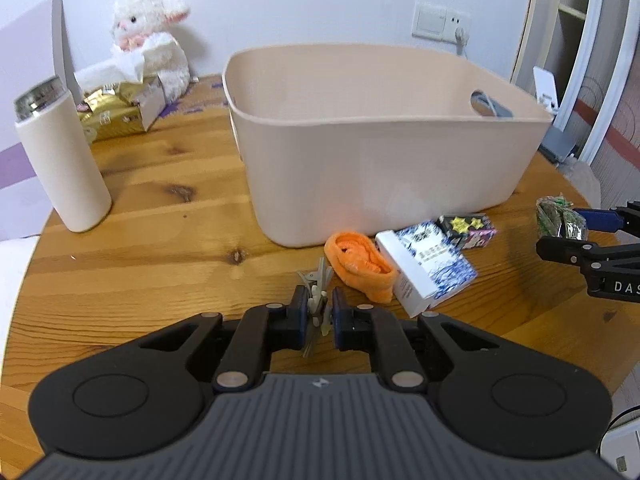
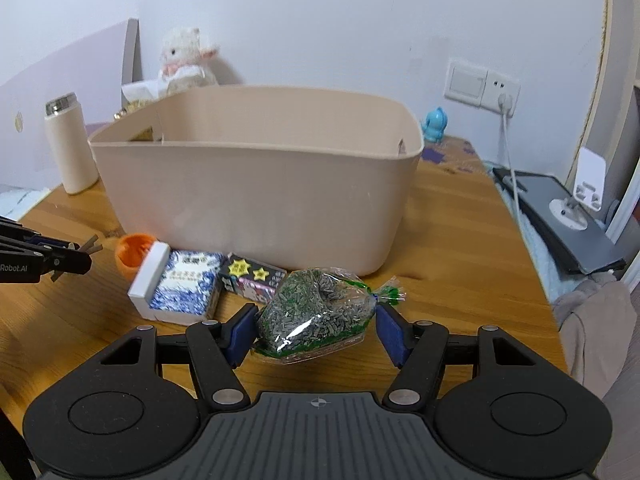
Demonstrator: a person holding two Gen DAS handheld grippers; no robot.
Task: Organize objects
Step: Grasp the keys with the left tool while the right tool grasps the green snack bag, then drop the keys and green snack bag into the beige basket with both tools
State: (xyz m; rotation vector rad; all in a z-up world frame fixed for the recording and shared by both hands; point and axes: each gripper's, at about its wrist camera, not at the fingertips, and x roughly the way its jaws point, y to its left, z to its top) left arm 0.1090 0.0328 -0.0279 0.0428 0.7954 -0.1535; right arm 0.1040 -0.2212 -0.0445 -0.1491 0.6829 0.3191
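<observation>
- round knotty wooden table (image 1: 152,208) carrying everything
- large beige plastic storage bin (image 1: 372,152) with a cut-out handle sitting at the middle of the table, inside looking empty as far as showing
- tall cream insulated bottle (image 1: 64,160) with a steel top standing upright left of the bin, well apart from it
- white plush lamb toy (image 1: 154,36) leaning at the wall behind a gold foil pack (image 1: 116,112)
- right gripper (image 2: 316,328) squeezing a clear bag of green-grey pellets (image 2: 316,308), jaws set wide around it, held in front of the bin
- blue-and-white patterned box (image 1: 430,266) lying just beside an orange fabric roll (image 1: 360,260) and a small black box with yellow stars (image 1: 468,230), all at the bin's front wall
- left gripper (image 1: 320,312) pinching a bundle of pale plastic clips (image 1: 318,292), jaws narrow, near the orange roll
</observation>
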